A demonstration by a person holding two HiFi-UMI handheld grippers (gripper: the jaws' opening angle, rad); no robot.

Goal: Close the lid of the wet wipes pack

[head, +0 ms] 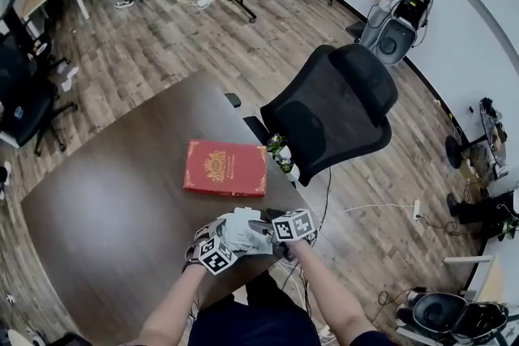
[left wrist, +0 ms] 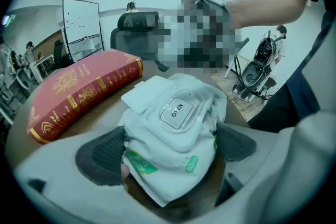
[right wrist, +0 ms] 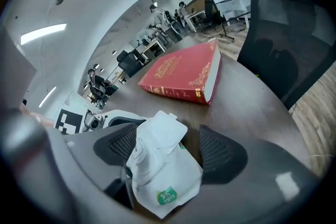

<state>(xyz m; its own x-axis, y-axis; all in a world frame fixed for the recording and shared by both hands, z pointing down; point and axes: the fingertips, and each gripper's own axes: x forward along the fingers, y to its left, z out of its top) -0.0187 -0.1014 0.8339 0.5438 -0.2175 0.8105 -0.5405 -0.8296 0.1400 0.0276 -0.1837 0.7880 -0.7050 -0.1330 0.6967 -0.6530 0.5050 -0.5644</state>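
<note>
We see the left claw clamped on the soft white wet wipes pack, its dark ribbed pads pressing both sides, at the near edge of the dark brown wooden bench. The right claw has its jaws apart around the same pack, with a gap on its right side. A white flap stands lifted off the pack's top. A red gilt hardback book lies flat beyond, toward the far edge.
</note>
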